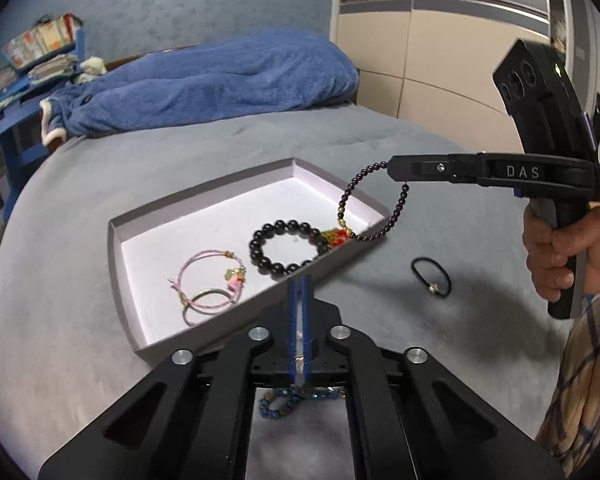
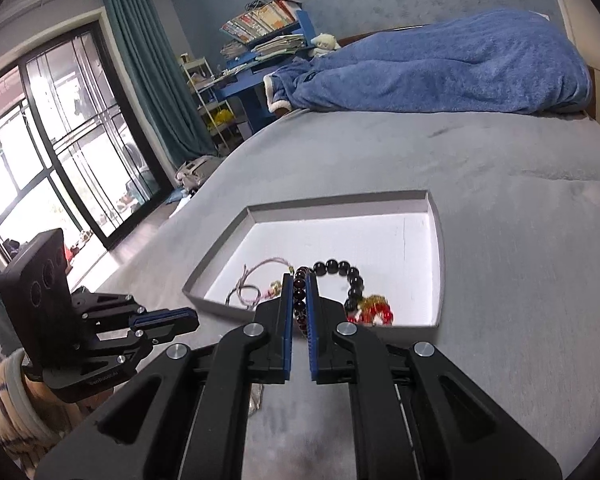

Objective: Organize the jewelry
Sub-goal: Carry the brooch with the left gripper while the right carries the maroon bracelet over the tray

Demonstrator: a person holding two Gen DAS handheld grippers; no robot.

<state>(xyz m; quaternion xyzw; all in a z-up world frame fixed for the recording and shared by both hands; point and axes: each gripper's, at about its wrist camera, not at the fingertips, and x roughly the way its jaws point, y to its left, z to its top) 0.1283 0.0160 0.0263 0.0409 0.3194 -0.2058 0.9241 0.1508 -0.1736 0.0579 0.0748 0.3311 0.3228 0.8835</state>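
Observation:
A shallow grey box [image 1: 118, 248] [image 2: 440, 276] with a white floor lies on the bed. It holds a black bead bracelet [image 1: 288, 248] [image 2: 350, 276], a pink cord bracelet [image 1: 212, 276] and a thin ring-shaped bangle [image 1: 208, 306]. My right gripper [image 1: 390, 168] [image 2: 299, 280] is shut on a string of small dark red beads [image 1: 346, 196]. The loop hangs over the box's right corner, with a red and gold charm [image 1: 334, 237] at its bottom. My left gripper [image 1: 300, 280] [image 2: 196, 318] is shut near the box's front wall, with a thin glint between its pads. A blue bead bracelet [image 1: 284, 398] lies beneath it.
A black hair tie [image 1: 432, 276] lies on the grey bedcover right of the box. A blue blanket [image 1: 204, 84] [image 2: 440, 68] is heaped at the bed's far end. A hand [image 1: 556, 248] grips the right tool. A glass door [image 2: 40, 152] is far left.

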